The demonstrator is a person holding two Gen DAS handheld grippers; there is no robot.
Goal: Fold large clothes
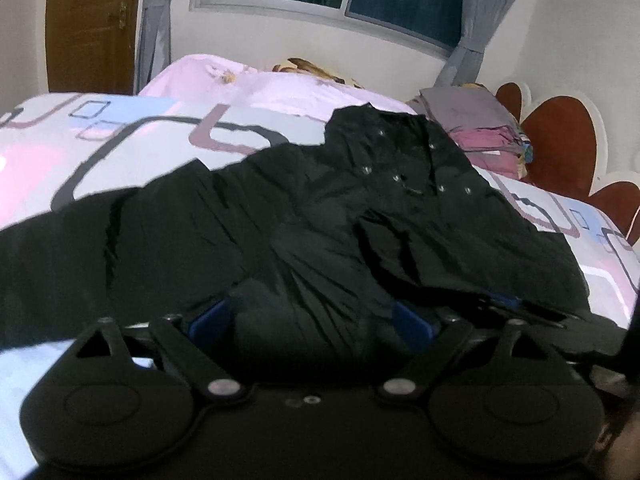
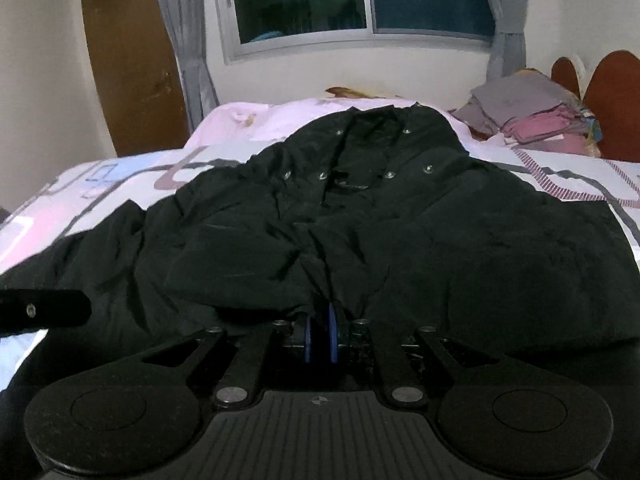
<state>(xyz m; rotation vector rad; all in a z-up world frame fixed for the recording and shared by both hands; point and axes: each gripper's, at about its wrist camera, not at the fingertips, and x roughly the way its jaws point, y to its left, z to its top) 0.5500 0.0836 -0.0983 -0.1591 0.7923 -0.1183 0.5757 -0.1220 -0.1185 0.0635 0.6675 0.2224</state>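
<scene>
Left wrist view: the left gripper (image 1: pixel 312 320) has its jaws apart astride the near hem of the black coat (image 1: pixel 320 208), which lies collar-away lengthwise on the bed (image 1: pixel 120 140); the right gripper (image 2: pixel 320 334) pinches that hem.

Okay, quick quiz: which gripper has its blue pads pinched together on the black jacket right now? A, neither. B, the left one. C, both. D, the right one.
D: the right gripper shows its blue pads nearly touching with the black jacket bunching out from between them, while the left gripper has its pads spread wide apart.
</scene>
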